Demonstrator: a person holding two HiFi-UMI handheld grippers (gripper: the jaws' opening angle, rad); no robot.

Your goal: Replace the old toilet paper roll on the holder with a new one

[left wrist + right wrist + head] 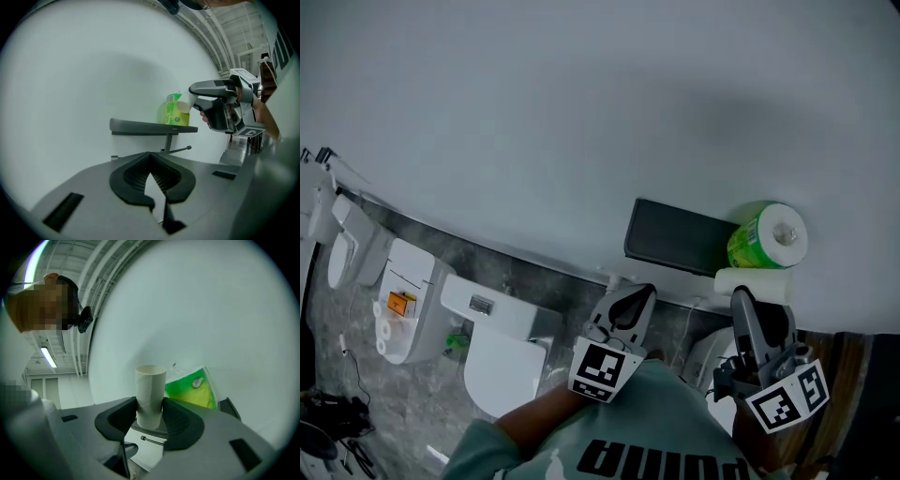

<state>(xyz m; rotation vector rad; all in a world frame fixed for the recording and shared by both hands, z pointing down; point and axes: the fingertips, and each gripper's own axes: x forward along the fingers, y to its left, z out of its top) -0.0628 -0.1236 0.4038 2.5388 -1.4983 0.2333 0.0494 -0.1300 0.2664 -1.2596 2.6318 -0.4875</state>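
A dark holder shelf (675, 239) is fixed to the pale wall, and a new roll in green wrapping (766, 236) stands on its right end. My right gripper (741, 298) is shut on the empty white cardboard tube (753, 281), which it holds just under the green roll. In the right gripper view the tube (150, 394) stands upright between the pads. The left gripper view shows the shelf (152, 126), its bare thin bar (178, 150) underneath, the green roll (173, 112) and the tube (183, 107). My left gripper (630, 302) hangs below the shelf, shut and empty.
White toilets (502, 352) and a white fixture (412, 300) stand along the grey floor at the lower left of the head view. The wall fills most of every view. A person's green sleeve (656, 422) is at the bottom of the head view.
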